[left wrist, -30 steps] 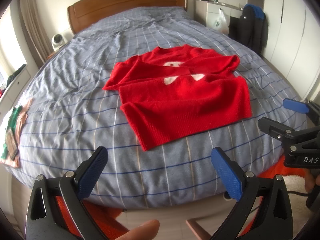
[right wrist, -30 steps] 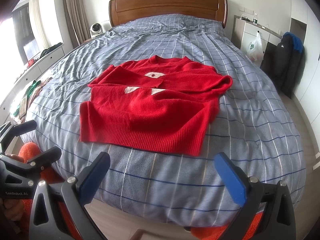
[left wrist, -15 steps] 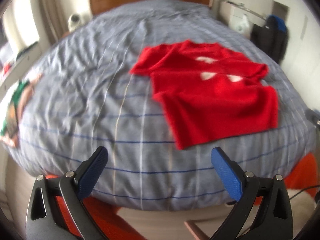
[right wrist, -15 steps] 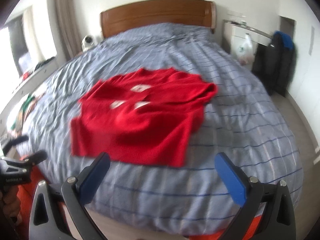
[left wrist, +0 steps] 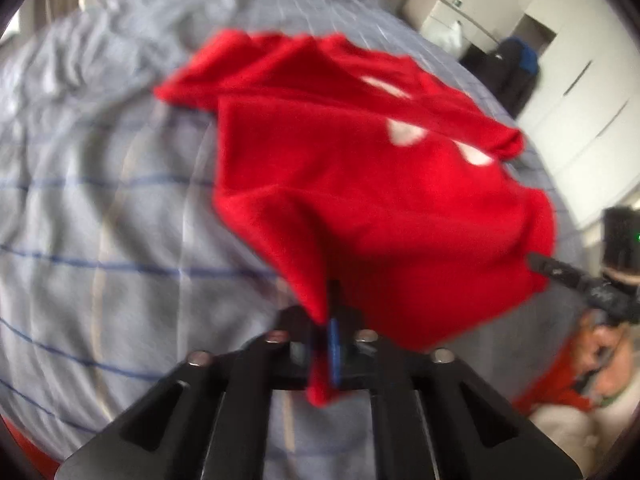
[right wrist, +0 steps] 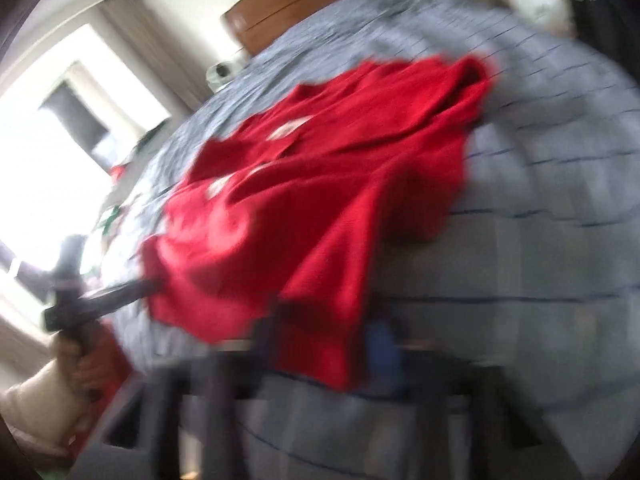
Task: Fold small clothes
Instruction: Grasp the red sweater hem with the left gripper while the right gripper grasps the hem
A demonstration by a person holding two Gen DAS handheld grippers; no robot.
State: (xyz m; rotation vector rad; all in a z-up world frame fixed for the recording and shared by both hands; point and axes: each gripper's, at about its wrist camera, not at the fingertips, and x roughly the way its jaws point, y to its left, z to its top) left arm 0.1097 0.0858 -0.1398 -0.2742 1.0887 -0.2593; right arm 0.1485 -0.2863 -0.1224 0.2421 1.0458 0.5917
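Bedroom view, both cams motion-blurred. Bed (left wrist: 80, 208) has a grey-blue checked cover, wooden headboard (right wrist: 320, 4) at the far end, bright window (right wrist: 48, 152) on the left side in the right wrist view, white wardrobe doors (left wrist: 580, 92) on the right side in the left wrist view.

Red sweater (left wrist: 360, 184) lies mid-bed with white patches on the front; its near hem is lifted off the cover at both near corners, the rest is still on the bed.

My left gripper (left wrist: 330, 344): jaws together, clamped on the sweater's near-left hem corner; a bit of red fabric pokes out below the blue pads (left wrist: 334, 340).

My right gripper (right wrist: 332, 344): heavy blur. Sweater's near-right corner hangs between the fingers, blue pad (right wrist: 382, 344) just beside the cloth. From the left wrist view the right gripper's tip meets the hem at the right edge and fabric bunches there. Reads as clamped on the sweater, though the jaw gap itself is smeared.
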